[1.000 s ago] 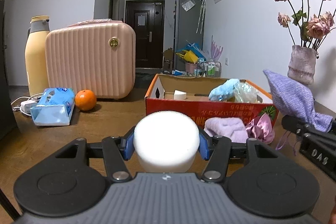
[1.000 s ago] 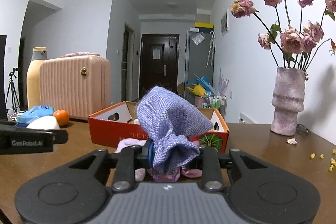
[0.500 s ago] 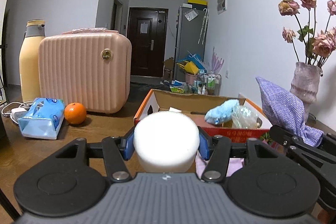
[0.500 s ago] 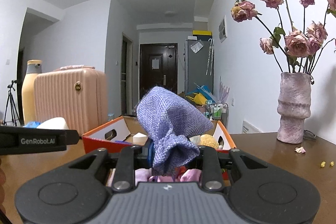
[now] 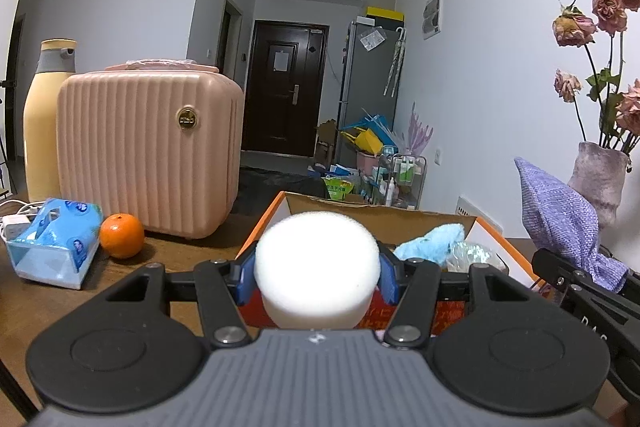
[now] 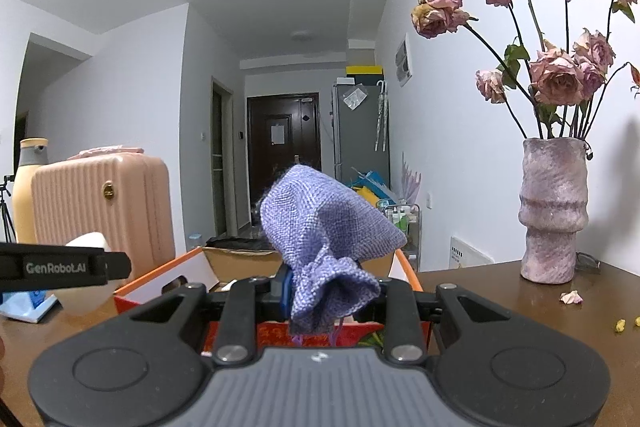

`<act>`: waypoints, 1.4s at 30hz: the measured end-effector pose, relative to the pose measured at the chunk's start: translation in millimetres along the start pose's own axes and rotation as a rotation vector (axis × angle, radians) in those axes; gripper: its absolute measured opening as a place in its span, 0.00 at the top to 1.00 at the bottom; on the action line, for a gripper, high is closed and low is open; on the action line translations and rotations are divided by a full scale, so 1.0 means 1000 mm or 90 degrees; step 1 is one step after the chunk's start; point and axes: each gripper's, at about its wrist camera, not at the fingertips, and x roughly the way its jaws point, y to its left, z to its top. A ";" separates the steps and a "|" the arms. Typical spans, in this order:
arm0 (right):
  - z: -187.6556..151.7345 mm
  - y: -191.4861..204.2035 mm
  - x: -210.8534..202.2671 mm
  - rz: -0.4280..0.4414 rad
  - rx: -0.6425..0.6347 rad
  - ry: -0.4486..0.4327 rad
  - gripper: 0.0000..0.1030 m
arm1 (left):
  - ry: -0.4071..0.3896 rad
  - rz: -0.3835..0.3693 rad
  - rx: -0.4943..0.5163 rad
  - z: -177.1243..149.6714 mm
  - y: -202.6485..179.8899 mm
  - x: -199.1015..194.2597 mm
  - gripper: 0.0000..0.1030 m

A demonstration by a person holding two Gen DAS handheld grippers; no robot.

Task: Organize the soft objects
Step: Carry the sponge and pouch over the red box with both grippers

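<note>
Sponge, white and round-topped, sits low in the centre of the left wrist view, pinched between the blue pads of the left gripper, whose jaws stand partly open around it. Beyond it, mid-frame, is an orange-edged cardboard box on the brown wooden table, with a light blue cloth and a crinkled clear plastic bag inside. The red front of the box carries printed characters, too blocked to read. Left of the box, at centre left, stand a ribbed pink suitcase with a round gold badge, its lettering too small to read, and a tall cream bottle behind it. In front of them lie an orange and a blue tissue pack with logos that cannot be made out.

In the right wrist view the right gripper is closed tight on the gathered neck of a purple woven drawstring pouch, whose body stands up above the jaws in the centre of the frame, above the near edge of the same box. The same pouch shows at the right edge of the left view, above the right gripper's black body, which bears white letters that are partly cut off. At the left edge of the right view, the left gripper's black finger reads "GenRobot.AI", with the sponge showing just above it. At the right, a mottled pink vase of dried roses stands on the table, with fallen petals near its foot.
</note>
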 end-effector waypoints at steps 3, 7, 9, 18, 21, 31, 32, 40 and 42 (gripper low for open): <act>0.002 -0.004 0.010 -0.003 0.001 -0.002 0.75 | -0.001 0.001 0.000 0.002 -0.003 0.009 0.44; 0.003 -0.008 0.022 -0.008 0.002 -0.005 0.75 | -0.004 0.000 0.000 0.004 -0.007 0.020 0.44; 0.004 -0.010 0.028 -0.009 0.003 -0.006 0.75 | -0.007 0.001 0.002 0.005 -0.009 0.026 0.44; 0.009 -0.019 0.057 -0.015 0.004 -0.011 0.75 | -0.011 0.008 0.007 0.009 -0.018 0.053 0.44; 0.010 -0.022 0.065 -0.014 0.007 -0.012 0.75 | -0.014 0.012 0.009 0.011 -0.020 0.062 0.44; 0.013 -0.024 0.089 -0.015 0.004 -0.016 0.75 | -0.020 0.021 0.020 0.015 -0.022 0.085 0.44; 0.013 -0.024 0.091 -0.015 0.004 -0.016 0.75 | -0.021 0.019 0.020 0.015 -0.023 0.087 0.44; 0.013 -0.024 0.102 -0.014 0.002 -0.015 0.75 | -0.026 0.023 0.026 0.017 -0.028 0.103 0.44; 0.013 -0.024 0.106 -0.012 0.001 -0.014 0.75 | -0.027 0.026 0.031 0.016 -0.030 0.105 0.44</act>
